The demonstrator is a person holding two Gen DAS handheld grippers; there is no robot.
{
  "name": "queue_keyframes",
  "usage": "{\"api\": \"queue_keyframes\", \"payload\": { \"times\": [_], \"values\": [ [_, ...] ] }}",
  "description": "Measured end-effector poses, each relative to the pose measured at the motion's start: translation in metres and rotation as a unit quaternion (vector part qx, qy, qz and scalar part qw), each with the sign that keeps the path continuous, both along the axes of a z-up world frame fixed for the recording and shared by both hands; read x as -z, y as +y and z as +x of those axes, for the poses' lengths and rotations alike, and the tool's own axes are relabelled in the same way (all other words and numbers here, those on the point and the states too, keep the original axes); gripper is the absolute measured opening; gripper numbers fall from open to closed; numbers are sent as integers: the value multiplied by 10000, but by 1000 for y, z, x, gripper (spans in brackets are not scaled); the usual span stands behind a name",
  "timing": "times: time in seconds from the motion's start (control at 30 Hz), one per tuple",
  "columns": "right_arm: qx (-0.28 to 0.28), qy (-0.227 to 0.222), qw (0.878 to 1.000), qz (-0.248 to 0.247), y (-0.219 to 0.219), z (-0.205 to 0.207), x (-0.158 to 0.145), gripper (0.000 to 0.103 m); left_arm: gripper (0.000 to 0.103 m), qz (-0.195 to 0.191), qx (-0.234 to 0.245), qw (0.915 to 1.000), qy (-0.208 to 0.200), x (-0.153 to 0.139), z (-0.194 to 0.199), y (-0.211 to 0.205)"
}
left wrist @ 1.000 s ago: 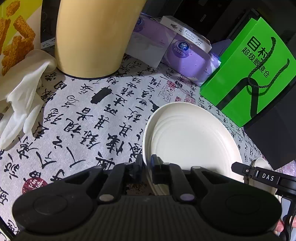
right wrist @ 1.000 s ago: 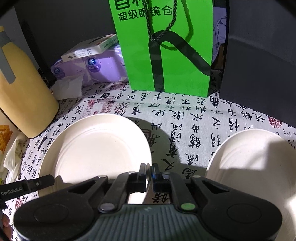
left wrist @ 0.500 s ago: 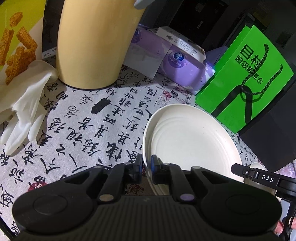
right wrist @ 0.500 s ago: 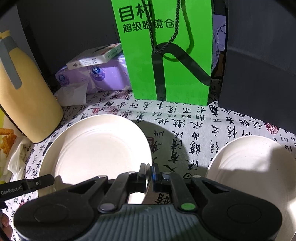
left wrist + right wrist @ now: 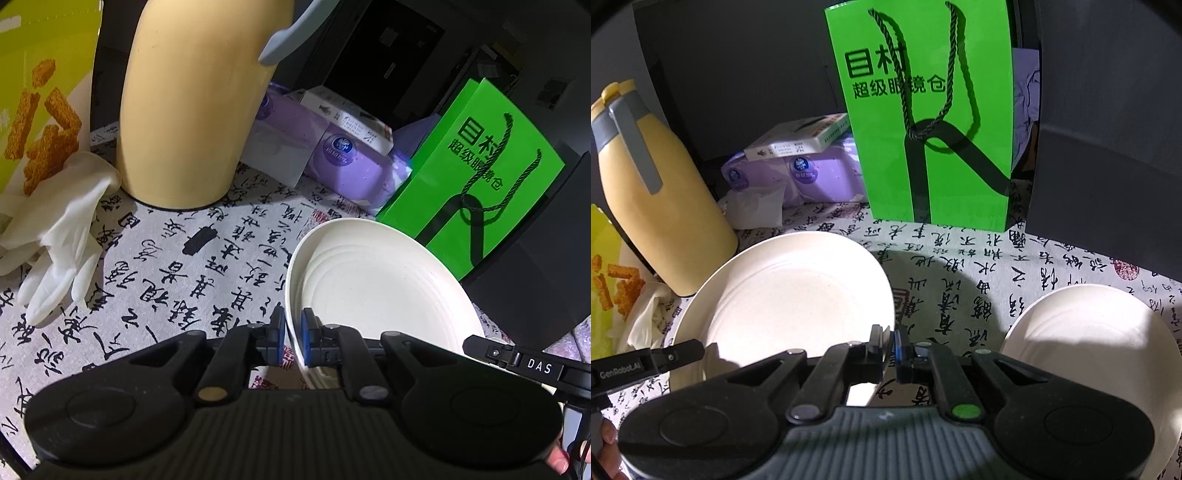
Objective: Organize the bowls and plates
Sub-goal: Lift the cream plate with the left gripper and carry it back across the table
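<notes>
Left wrist view: the left gripper (image 5: 293, 334) pinches the near rim of a round cream plate (image 5: 380, 284) tilted above the calligraphy-printed tablecloth (image 5: 177, 273).

Right wrist view: the right gripper (image 5: 889, 345) clamps the same plate's (image 5: 798, 291) opposite rim; a second cream plate (image 5: 1089, 332) rests at right.

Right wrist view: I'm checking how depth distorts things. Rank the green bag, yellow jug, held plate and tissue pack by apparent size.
1. Green bag and held plate: alike, and the plate is nearer, so unranked.
2. Yellow jug.
3. Tissue pack, farthest and partly hidden.
</notes>
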State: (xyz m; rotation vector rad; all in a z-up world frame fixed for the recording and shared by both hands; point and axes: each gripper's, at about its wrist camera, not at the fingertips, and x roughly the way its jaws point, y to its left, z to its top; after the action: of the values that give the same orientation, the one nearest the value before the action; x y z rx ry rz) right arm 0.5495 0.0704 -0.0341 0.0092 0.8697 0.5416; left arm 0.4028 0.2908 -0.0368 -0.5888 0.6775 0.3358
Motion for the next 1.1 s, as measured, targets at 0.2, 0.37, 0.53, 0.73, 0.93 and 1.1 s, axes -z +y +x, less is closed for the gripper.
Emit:
{"api": "queue_keyframes", "payload": {
  "times": [0.2, 0.37, 0.53, 0.73, 0.93, 1.1],
  "values": [
    [31, -75, 9999, 106, -10, -8, -8, 6, 9, 81, 82, 9998, -146, -10, -7, -7],
    [74, -122, 9997, 181, -21, -17, -15, 6, 9, 211, 161, 9992, -286, -20, -13, -17],
    [111, -159, 9995, 229, -32, -27, -23, 6, 9, 306, 191, 9986, -382, -30, -21, -27],
    [134, -249, 9991, 304, -42, -41, -35, 6, 9, 364, 222, 9981, -441, -41, -32, -36],
    [146, -325, 9988, 342, -50, -57, -44, 6, 9, 389, 218, 9977, -502, -53, -47, -43],
    [165, -381, 9984, 391, -58, -73, -53, 6, 9, 438, 238, 9970, -590, -66, -61, -50]
  ]
}}
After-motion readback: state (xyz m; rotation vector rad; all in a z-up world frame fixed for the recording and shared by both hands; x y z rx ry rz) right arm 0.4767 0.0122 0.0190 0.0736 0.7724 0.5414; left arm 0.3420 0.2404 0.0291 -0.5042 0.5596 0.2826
